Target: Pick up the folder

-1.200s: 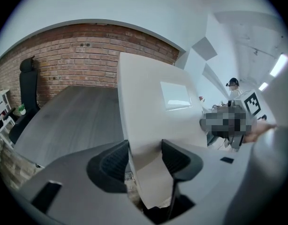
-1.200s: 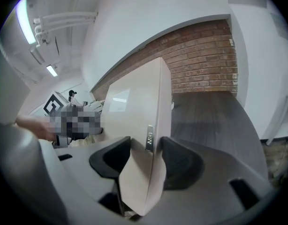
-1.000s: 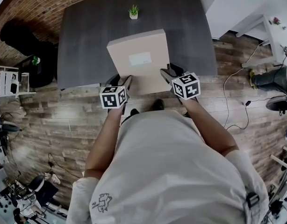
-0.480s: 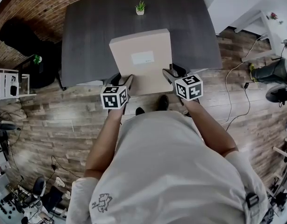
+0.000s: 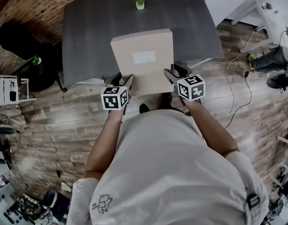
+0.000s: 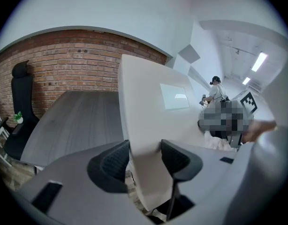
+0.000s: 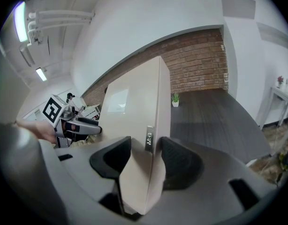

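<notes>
Holding one folder above near edge of desk | left gripper jaws clamped on its left side | right gripper jaws clamped on its right side | one plant at desk far edge

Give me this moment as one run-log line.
left gripper: shut on folder | right gripper: shut on folder | folder: held by near corners over table edge | plant: on table, far side
</notes>
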Tool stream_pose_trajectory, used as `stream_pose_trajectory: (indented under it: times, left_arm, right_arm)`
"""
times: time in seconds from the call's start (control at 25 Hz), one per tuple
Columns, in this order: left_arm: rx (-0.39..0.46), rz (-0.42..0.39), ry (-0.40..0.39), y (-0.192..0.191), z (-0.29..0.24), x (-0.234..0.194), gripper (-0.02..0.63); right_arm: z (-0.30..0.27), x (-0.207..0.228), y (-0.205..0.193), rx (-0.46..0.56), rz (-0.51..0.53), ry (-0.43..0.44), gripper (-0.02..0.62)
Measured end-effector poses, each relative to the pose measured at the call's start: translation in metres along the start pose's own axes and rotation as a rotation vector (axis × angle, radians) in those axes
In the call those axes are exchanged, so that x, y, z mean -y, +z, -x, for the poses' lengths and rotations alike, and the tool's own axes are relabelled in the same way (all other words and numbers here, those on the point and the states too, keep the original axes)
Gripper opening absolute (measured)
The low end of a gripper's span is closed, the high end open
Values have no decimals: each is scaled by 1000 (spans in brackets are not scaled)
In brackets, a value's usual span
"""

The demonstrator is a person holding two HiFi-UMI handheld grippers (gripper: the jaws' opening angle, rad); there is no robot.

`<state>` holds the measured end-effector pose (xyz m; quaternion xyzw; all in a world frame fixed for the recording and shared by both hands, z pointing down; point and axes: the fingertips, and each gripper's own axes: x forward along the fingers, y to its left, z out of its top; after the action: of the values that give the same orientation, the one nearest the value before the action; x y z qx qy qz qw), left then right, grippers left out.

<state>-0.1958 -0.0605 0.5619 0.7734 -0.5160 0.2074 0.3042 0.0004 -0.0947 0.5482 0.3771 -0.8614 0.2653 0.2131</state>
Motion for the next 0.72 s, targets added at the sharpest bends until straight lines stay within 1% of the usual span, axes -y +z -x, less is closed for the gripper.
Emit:
stream_pose_trajectory:
  times: [0.36,0.72]
  left_arm:
    - [7,-26,-25,-22,31,-2,225]
    - [16,-21,-48,-48,60,-5,224]
  right_arm:
    - [16,-34,-25,10,-22,-3,209]
    - [29,-66,-44,21,-32,13,206]
